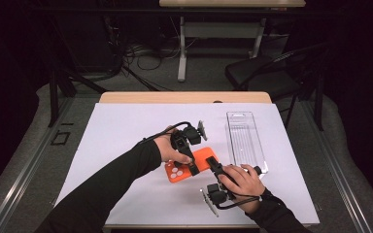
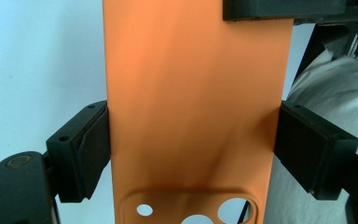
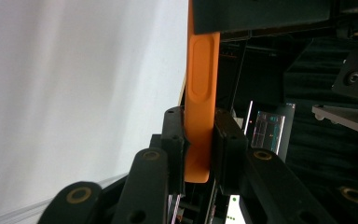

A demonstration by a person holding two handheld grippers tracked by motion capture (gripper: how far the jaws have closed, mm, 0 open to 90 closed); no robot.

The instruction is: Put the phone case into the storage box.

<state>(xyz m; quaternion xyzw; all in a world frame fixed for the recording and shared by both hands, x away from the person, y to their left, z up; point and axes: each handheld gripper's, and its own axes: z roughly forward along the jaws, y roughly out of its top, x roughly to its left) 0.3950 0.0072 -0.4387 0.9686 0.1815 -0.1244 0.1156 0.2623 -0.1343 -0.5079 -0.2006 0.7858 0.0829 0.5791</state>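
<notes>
So the orange phone case point(image 1: 192, 165) is the thing here, sitting near the middle of the white bench point(image 1: 116, 141), a bit toward the near edge. In the high view its long axis runs roughly from 8 o'clock (camera-cutout end) up to 2 o'clock.

We've got both grippers on it. The left gripper point(image 1: 190, 162) comes in from about 11 o'clock and straddles the case across its width. In the left gripper view the case point(image 2: 193, 102) runs straight up the middle with one pad on each long edge; both look to be touching, so we'd call it clamped across the width, with the camera holes at the bottom, nearest that gripper.

The right gripper point(image 1: 212, 164) comes from 5 o'clock and has the plain end. In the right gripper view we see the case point(image 3: 200, 121) edge-on, pinched between the jaws through its thickness, so that one's clenched on it too. The edge-on look makes us think the case is tilted or lifted off the bench, but we can't tell for sure.

The clear plastic tray point(image 1: 245, 141) lies just off at 2 to 3 o'clock from the case, its long axis running 12 to 6. If the case is headed there, our guess is it needs swinging round to line up, and the right hand point(image 1: 245, 182) is the nearer one.
</notes>
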